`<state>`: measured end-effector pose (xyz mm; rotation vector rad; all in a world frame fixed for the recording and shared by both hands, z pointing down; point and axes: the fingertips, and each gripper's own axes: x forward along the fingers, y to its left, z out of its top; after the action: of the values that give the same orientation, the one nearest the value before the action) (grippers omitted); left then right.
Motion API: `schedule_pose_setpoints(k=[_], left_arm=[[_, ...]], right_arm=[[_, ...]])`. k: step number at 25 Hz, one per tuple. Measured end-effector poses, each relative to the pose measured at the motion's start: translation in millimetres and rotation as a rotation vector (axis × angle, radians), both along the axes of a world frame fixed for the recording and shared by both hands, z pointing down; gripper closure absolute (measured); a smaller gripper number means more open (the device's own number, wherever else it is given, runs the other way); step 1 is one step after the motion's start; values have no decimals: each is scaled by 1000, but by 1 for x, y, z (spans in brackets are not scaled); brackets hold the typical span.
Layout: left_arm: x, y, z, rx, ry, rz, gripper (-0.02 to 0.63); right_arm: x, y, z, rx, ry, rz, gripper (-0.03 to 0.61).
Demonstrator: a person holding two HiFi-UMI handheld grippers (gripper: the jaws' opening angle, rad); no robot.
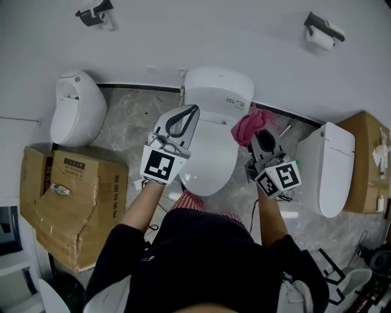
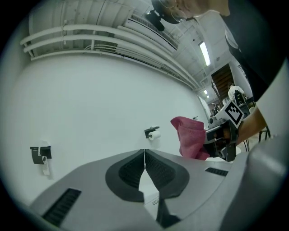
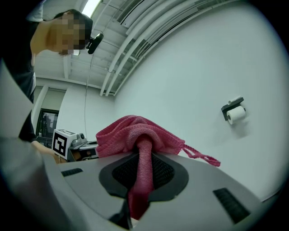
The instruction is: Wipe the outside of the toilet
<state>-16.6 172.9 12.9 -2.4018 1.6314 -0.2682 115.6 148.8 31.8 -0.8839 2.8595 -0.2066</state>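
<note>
The white toilet [image 1: 214, 98] stands against the wall with its lid down. My right gripper [image 1: 257, 137] is held above the toilet's right side, shut on a pink cloth [image 1: 250, 125]. The cloth [image 3: 143, 135] bunches out past the jaws, and a loose thread hangs to the right. My left gripper [image 1: 194, 111] is raised over the toilet's left side, its jaws shut tip to tip [image 2: 144, 151] with nothing between them. In the left gripper view the pink cloth [image 2: 192, 137] and the right gripper [image 2: 224, 134] show at the right, in front of the white wall.
A white urinal [image 1: 76, 110] hangs at the left and another white fixture [image 1: 330, 168] stands at the right. Cardboard boxes sit at the left [image 1: 73, 202] and the right [image 1: 366, 159]. A toilet-paper holder [image 1: 321, 33] and a black bracket [image 1: 95, 13] are on the wall.
</note>
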Motion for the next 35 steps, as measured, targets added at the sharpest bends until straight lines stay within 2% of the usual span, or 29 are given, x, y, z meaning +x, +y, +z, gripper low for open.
schedule_pose_setpoints(k=[3, 11, 16, 21, 29, 35], left_arm=[[-26, -15, 7, -17, 43, 21, 603], [-81, -49, 36, -48, 76, 50, 603], [-109, -72, 52, -56, 110, 50, 603], [-128, -90, 72, -51, 215, 17, 603], [-151, -113, 103, -40, 228, -85, 603], [-159, -128, 135, -43, 274, -154, 603]], right_arm=[[-30, -15, 4, -2, 25, 10, 523], [-95, -55, 14, -4, 86, 33, 523], [-134, -82, 25, 2, 166, 35, 523], [-160, -112, 42, -23, 182, 16, 523], [-197, -168, 91, -82, 227, -69, 523], [-226, -210, 131, -95, 302, -149, 523]])
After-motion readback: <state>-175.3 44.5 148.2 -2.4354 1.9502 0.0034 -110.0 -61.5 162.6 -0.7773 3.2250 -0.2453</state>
